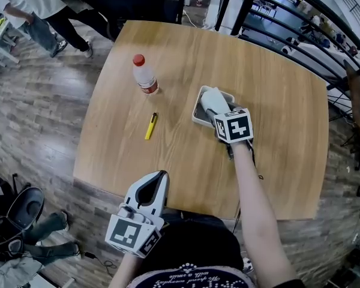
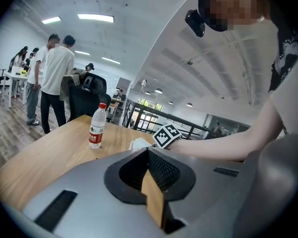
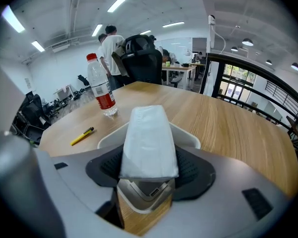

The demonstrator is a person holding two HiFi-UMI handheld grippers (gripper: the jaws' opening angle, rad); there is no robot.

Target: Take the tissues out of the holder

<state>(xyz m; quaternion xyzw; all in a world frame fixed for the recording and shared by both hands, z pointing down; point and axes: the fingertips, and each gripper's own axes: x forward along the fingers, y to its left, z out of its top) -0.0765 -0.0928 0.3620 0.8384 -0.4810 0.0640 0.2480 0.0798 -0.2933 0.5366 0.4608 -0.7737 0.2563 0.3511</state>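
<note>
Surface [image 1: 276,101] carries the white holder [image 1: 195,116] mid-table, with the tissues [image 3: 148,140] standing in it and my right gripper [image 3: 149,157] pinching the pack between its fingers [image 3: 191,166]. Best move: lift straight along the pack so the light holder doesn't ride up. My left gripper [image 1: 150,192], fingers pressed together at the near edge, can pin the rim if it does.

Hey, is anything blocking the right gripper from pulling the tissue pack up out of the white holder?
Nothing visible does. The right gripper grips the tissue pack, which juts up from the holder with open air above. The bottle and yellow pen are off to the side; the left gripper is far back.
</note>
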